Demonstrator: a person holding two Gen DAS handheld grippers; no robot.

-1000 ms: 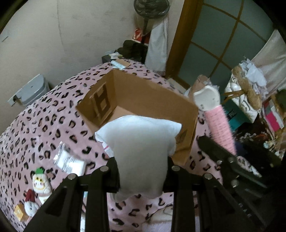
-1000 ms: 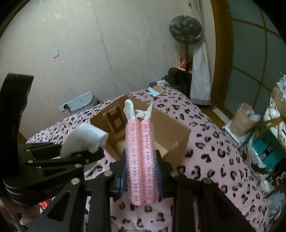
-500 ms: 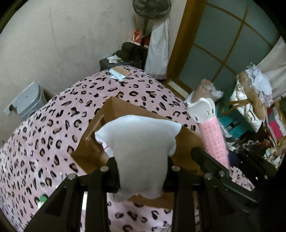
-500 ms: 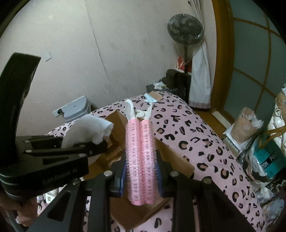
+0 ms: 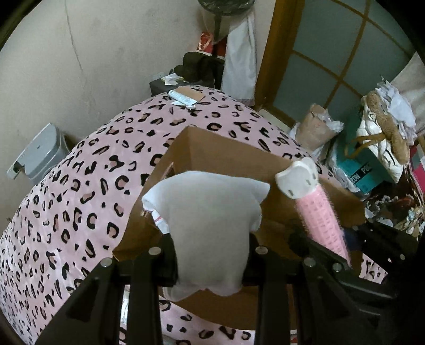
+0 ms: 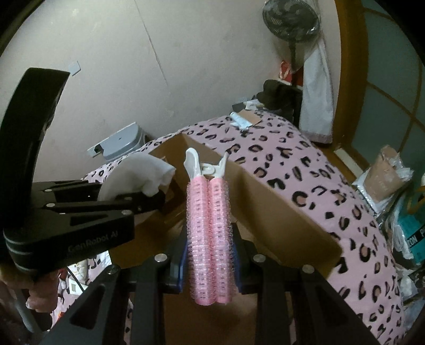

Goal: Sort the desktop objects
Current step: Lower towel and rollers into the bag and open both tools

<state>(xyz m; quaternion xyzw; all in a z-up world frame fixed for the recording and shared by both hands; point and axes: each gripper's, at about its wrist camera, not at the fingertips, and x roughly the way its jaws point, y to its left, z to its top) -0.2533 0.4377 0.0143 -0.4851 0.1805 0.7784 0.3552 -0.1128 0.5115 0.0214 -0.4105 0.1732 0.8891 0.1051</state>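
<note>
left gripper (image 5: pixel 209 254): we see it clamped on a white cloth (image 5: pixel 209 215), held above the open cardboard box (image 5: pixel 239 156); in the right wrist view it sits at left (image 6: pixel 156 199), cloth bunched over its tips.
right gripper (image 6: pixel 209 254): we see it closed tight on a pink hair-roller clip (image 6: pixel 209 225), white clip handles pointing away from us, splayed.
roller clip, left view: we spot it at right (image 5: pixel 318 212), white end up, over the box's right side.
box: brown, top open, sits on the pink leopard-print blanket (image 5: pixel 66 212); both held things hang over its opening, not touching it as far as we can tell.
in the way: cloth hides most of the box interior in the left view; roller and fingers (image 6: pixel 176 265) hide the box floor in the right view. Contents: cannot tell.
blanket far end: flat card with a white tube-like item (image 5: pixel 183 96) on it.
left of blanket: grey bin (image 5: pixel 39 159) by the wall.
back: standing fan (image 6: pixel 290 21), white towel (image 6: pixel 317 98) hanging, dark clothing pile (image 5: pixel 199 69).
right: sliding door (image 5: pixel 345 47), cluttered bags, teal box (image 5: pixel 369 169).
lower left, right view: a hand (image 6: pixel 39 294) gripping the left gripper's handle.
</note>
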